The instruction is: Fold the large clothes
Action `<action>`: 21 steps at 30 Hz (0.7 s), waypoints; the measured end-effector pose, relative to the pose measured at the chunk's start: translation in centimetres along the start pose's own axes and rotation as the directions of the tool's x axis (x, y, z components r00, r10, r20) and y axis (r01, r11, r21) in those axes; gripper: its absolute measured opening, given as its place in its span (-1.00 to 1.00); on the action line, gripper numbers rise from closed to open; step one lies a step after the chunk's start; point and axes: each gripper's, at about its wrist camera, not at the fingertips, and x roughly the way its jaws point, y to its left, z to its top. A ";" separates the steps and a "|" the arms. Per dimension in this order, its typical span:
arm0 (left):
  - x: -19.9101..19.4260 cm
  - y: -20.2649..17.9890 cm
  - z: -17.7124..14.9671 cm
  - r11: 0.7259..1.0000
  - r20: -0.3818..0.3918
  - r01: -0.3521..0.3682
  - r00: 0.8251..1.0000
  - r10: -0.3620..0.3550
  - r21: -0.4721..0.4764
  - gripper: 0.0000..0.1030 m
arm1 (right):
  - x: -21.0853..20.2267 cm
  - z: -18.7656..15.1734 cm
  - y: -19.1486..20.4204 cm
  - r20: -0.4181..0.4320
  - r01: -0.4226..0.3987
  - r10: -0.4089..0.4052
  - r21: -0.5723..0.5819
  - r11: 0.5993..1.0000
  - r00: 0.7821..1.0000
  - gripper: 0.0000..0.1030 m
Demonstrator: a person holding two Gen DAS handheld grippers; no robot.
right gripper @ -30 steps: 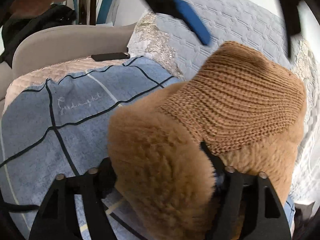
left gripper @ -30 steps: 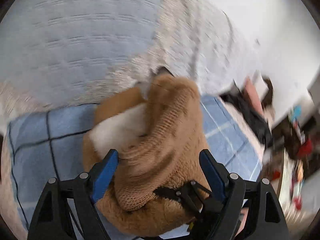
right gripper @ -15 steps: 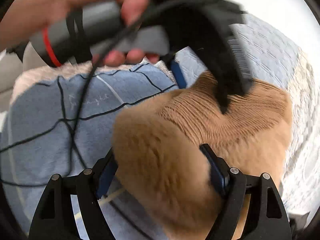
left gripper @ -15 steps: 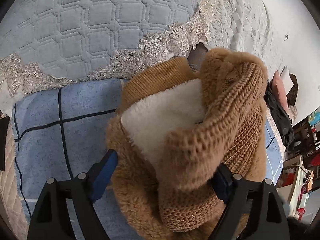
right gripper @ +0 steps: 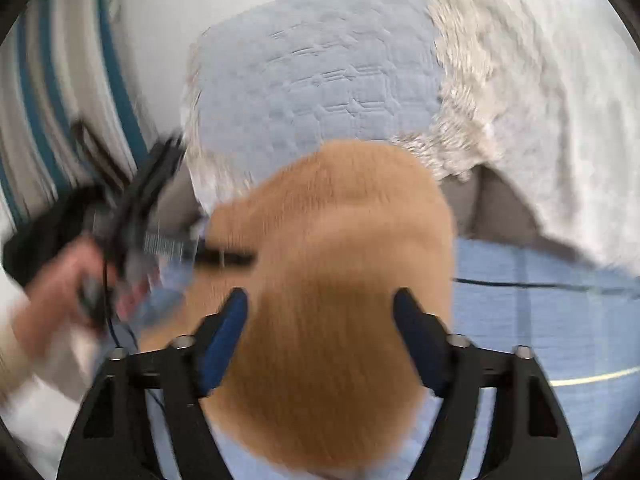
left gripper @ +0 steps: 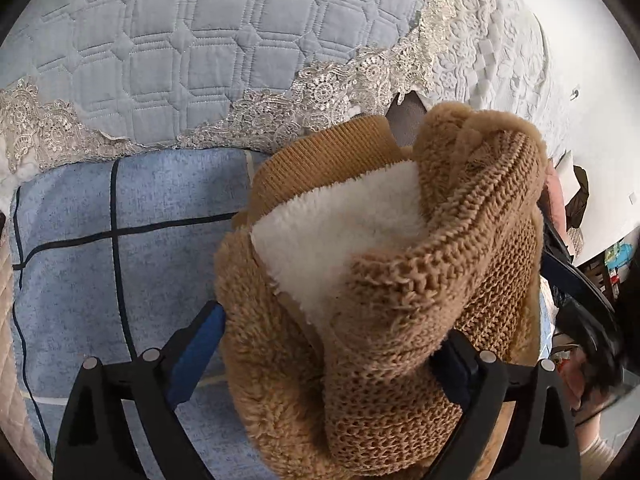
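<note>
A thick brown knitted garment (left gripper: 380, 300) with white fleece lining (left gripper: 336, 232) is bunched into a tall heap on a blue checked cloth (left gripper: 100, 248). My left gripper (left gripper: 332, 344) has its jaws wide apart around the heap, which fills the gap between the blue pads (left gripper: 196, 344). In the blurred right wrist view the same brown garment (right gripper: 332, 280) fills the gap of my right gripper (right gripper: 320, 332), whose jaws also stand wide apart. The other gripper and the hand holding it (right gripper: 100, 248) show at the left of that view.
A light blue quilted cover (left gripper: 180, 52) with a lace edge (left gripper: 312, 92) lies behind the heap, then white embossed bedding (left gripper: 500, 52). Clutter and dark items (left gripper: 580, 200) sit at the far right by a white wall. The right wrist view is motion-blurred.
The right wrist view has swung to the right and blurred; the left gripper and hand moved from above the garment to its left side. The left view has barely shifted and the heap stays bunched.
</note>
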 end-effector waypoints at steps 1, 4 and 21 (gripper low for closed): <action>0.2 0.1 0.1 1.000 0.003 -0.012 1.000 0.012 0.009 0.90 | 1.9 0.7 -0.4 -0.046 0.015 -0.014 0.039 0.999 0.999 0.19; 0.9 0.9 0.2 0.998 -0.001 -0.066 0.998 0.066 0.016 0.90 | 5.2 1.1 0.2 -0.099 0.105 -0.106 -0.013 0.994 0.989 0.17; 5.6 6.9 -0.9 0.991 -0.090 -0.057 0.995 0.047 -0.121 0.96 | 12.9 -0.6 1.3 -0.214 0.206 -0.231 -0.134 0.969 0.949 0.20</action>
